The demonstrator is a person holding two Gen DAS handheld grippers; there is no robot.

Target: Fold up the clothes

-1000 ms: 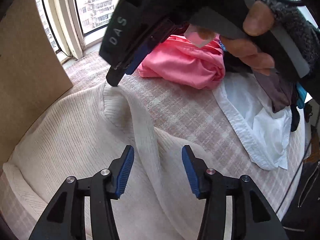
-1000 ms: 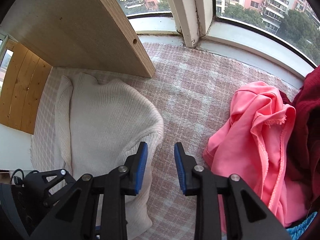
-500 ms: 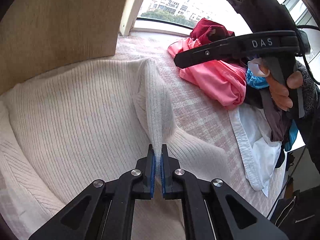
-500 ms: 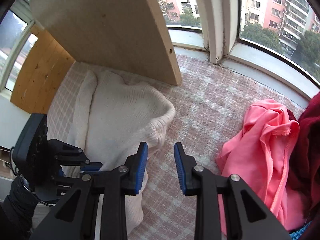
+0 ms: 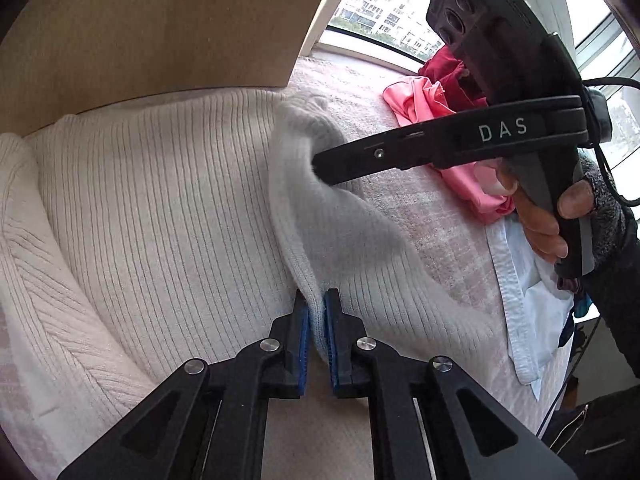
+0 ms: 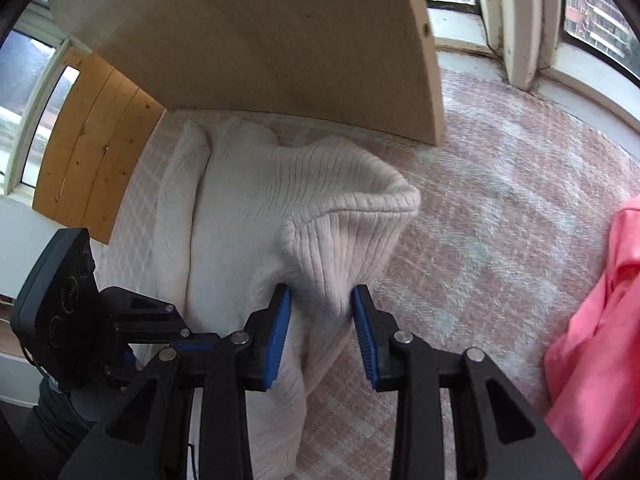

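A cream ribbed sweater [image 5: 160, 208] lies on the pink checked cover [image 5: 436, 216], partly under a wooden board. My left gripper [image 5: 316, 320] is shut on a raised fold of the sweater's edge. In the right wrist view, my right gripper [image 6: 322, 312] is open with its blue pads on either side of the sweater's lifted hem [image 6: 352, 240], the cloth between the jaws. The right gripper also shows in the left wrist view [image 5: 320, 168], its tip against the raised fold. The left gripper shows at lower left in the right wrist view [image 6: 132, 356].
A wooden board [image 5: 160, 24] stands over the sweater's far side. A pink garment [image 5: 460, 168], a dark red one [image 5: 444, 68] and a white shirt [image 5: 524, 296] lie at the right. Windows and a sill [image 6: 520, 40] run along the far edge.
My left gripper closed on the sweater's fold and keeps holding it raised. My right gripper moved down and in, from beside the sweater to around its lifted hem.
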